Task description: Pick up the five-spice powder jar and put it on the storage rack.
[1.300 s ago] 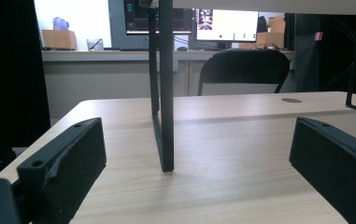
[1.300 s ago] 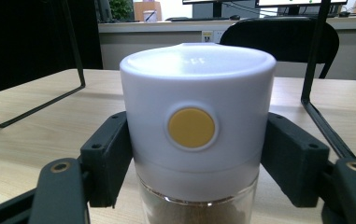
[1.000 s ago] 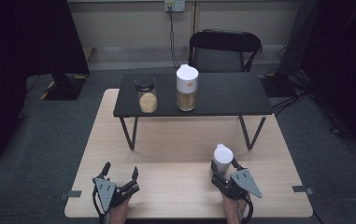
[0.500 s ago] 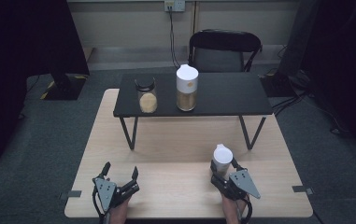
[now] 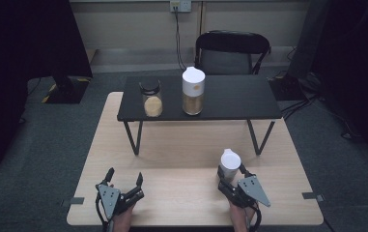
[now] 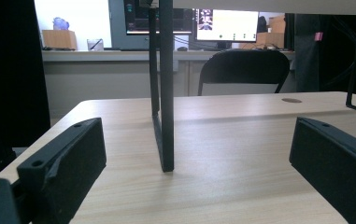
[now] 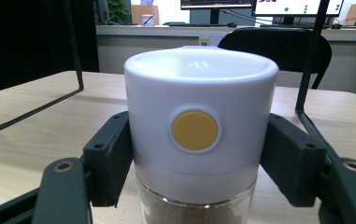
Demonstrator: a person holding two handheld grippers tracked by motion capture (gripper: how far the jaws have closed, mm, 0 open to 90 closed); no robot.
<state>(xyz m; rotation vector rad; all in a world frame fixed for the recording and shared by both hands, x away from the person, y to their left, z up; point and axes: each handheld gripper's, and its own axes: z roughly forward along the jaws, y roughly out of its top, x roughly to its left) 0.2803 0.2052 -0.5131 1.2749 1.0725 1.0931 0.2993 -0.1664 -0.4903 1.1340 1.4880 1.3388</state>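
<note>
over the last second nothing shifted: your right gripper [image 5: 231, 175] kept its fingers [image 7: 109, 158] pinching the small white-lidded jar [image 7: 199, 140], and the jar stayed standing on the pale wooden worktop [image 5: 172, 159], squarely between those fingers. that steadiness suggested the grasp had settled and the jar was ready to be lifted, probably toward the raised black shelf [image 5: 230, 96] beyond the fingertips. your left gripper [image 5: 123, 179] rested with its fingers spread wide and nothing between them, only bare worktop and a thin black metal leg [image 6: 165, 93] of the shelf straight ahead of them.

the jar had a smooth, glossy white plastic cap with a round yellow button [image 7: 195, 130] facing back toward you, and a clear cylindrical body below showing brownish grainy contents. the fingers were matte black, blocky pads. well beyond them, on the shelf, stood a taller white-lidded jar [image 5: 193, 92] and a squat black-lidded glass jar [image 5: 151, 99].
</note>
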